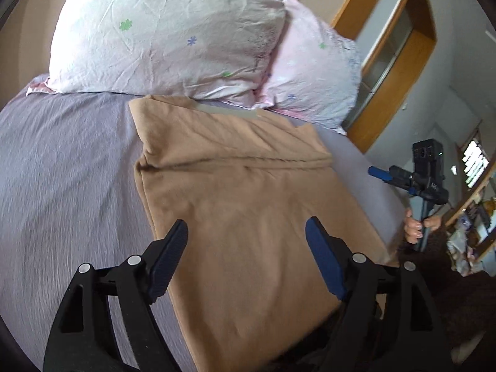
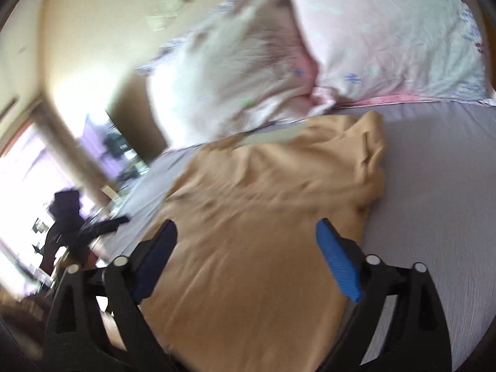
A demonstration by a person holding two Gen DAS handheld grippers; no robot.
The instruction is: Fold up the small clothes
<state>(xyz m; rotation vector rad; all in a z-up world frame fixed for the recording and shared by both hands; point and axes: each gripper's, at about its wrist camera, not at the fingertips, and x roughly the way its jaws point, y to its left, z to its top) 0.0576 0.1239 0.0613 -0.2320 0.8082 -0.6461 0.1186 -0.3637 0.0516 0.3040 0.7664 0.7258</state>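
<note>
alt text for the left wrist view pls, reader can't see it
The open left gripper hovers over a tan garment lying partly folded on a lavender bed sheet. Two floral pillows sit behind it. At right, a hand holds the right gripper past the bed's edge, near a wooden cabinet.

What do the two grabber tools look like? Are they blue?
Partly. Each tool is a black plastic frame of hinged struts with round silver pins. The left tool has two ribbed pads, dark navy blue. The right tool has the same shape; one pad looks bright blue. From the left camera, a bare hand grips the right tool's black handle.
</note>
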